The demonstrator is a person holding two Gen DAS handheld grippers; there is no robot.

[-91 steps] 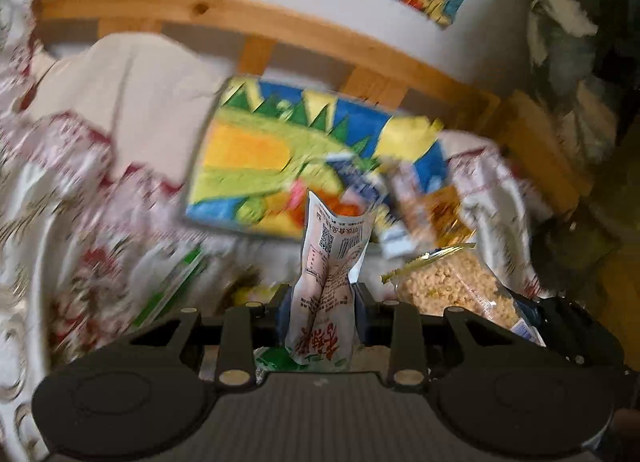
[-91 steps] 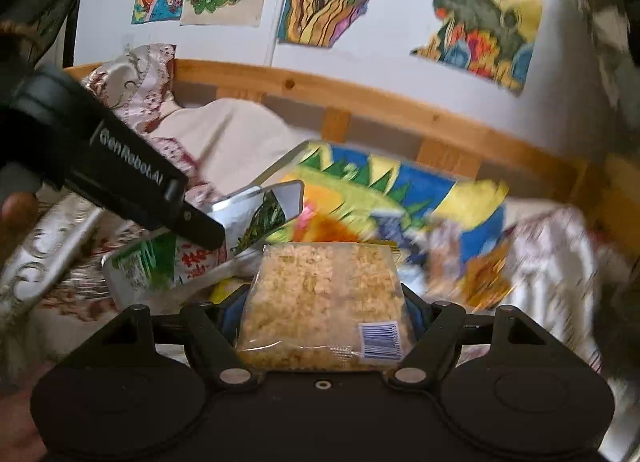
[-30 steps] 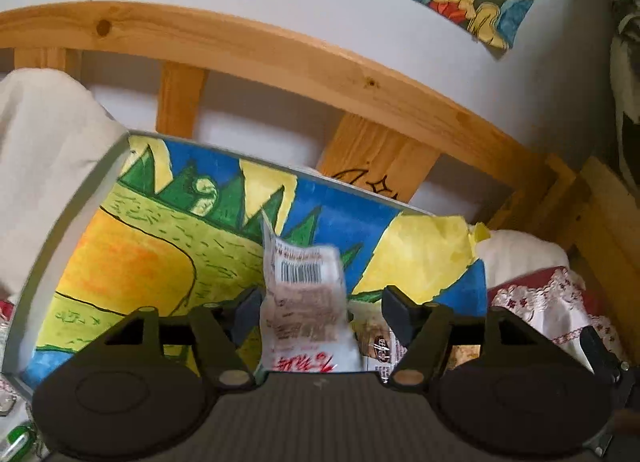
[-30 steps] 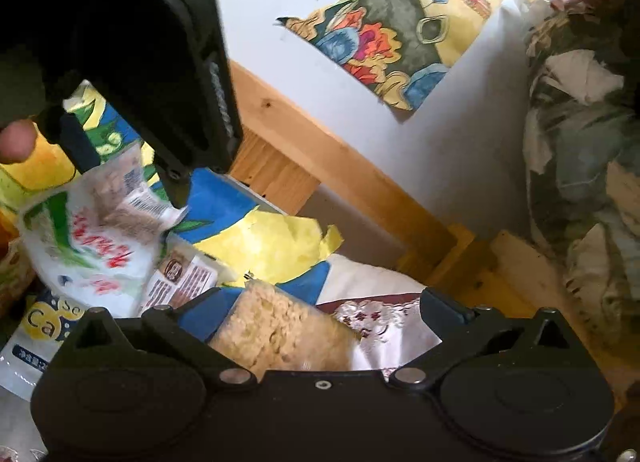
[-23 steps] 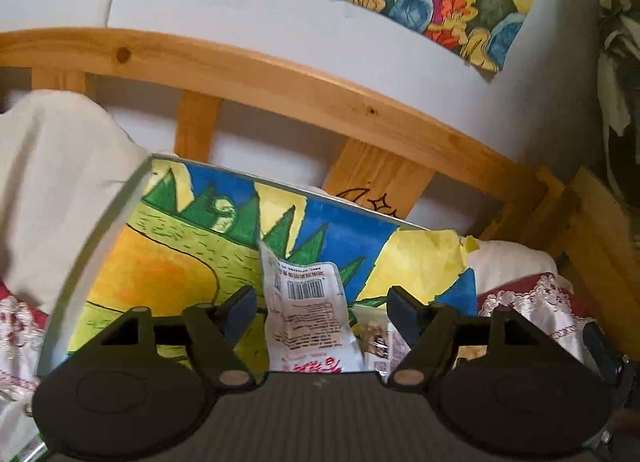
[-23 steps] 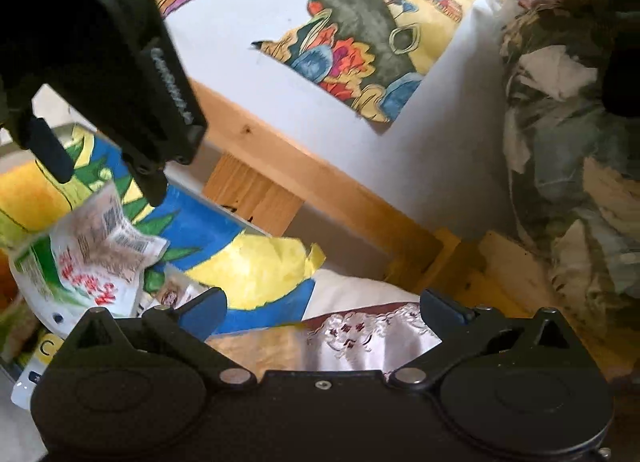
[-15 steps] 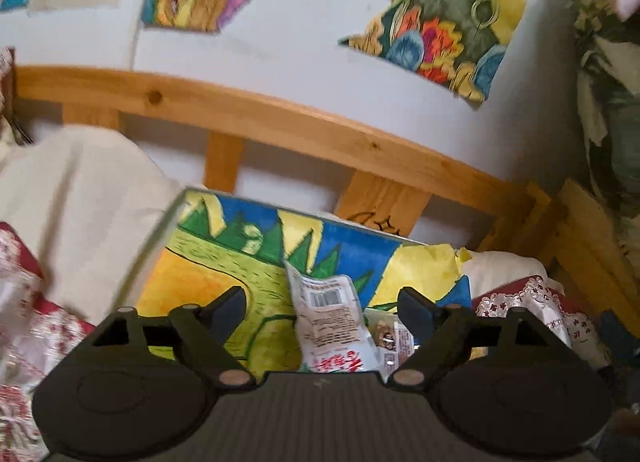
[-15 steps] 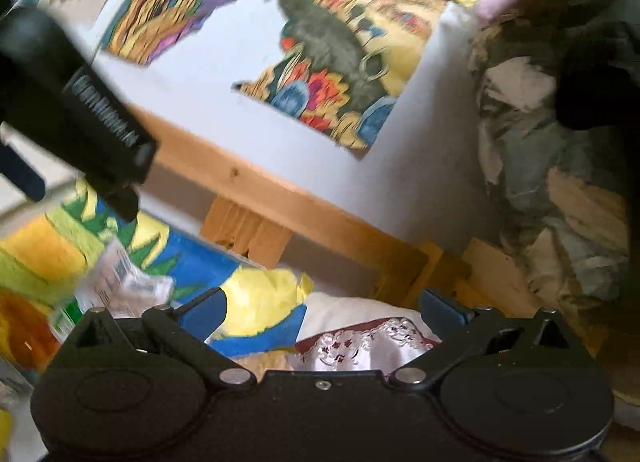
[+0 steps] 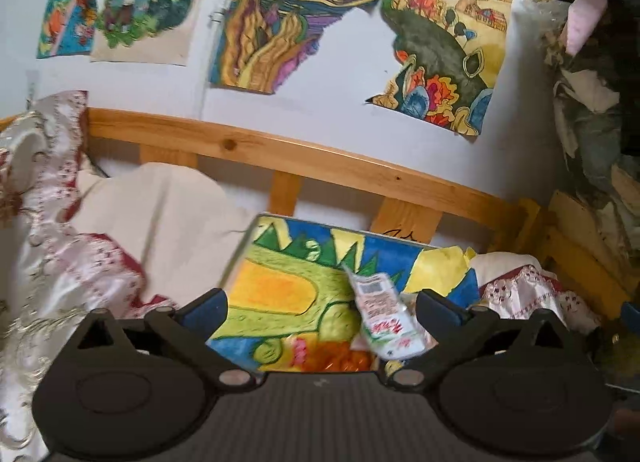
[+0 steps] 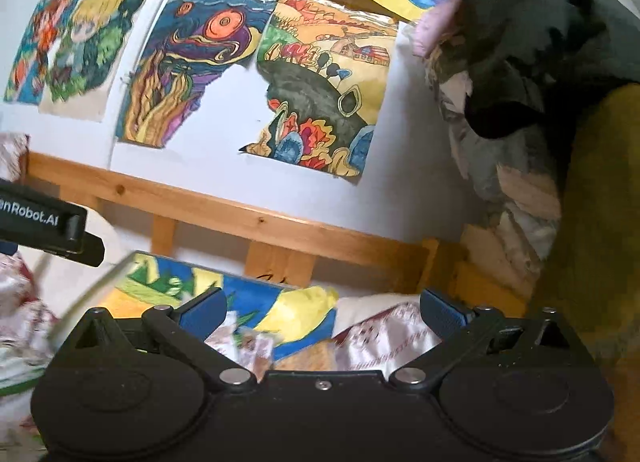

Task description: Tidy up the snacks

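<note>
Your left wrist view looks forward and slightly down over the painted board (image 9: 280, 286), close to it, facing the wooden rail (image 9: 304, 159) and wall drawings (image 9: 288, 17). Your right wrist view sits nearer level, facing the same rail (image 10: 248, 217), drawings (image 10: 188, 61) and board's far edge (image 10: 256, 290).

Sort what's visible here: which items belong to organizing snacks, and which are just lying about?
Job: white snack packet with red lettering; colourful painted box it lies in; small brown-and-white packets.

Lying about: cream cloth; red-and-white patterned satin bedding; wooden bed rail; wall drawings; hanging clothes.
</note>
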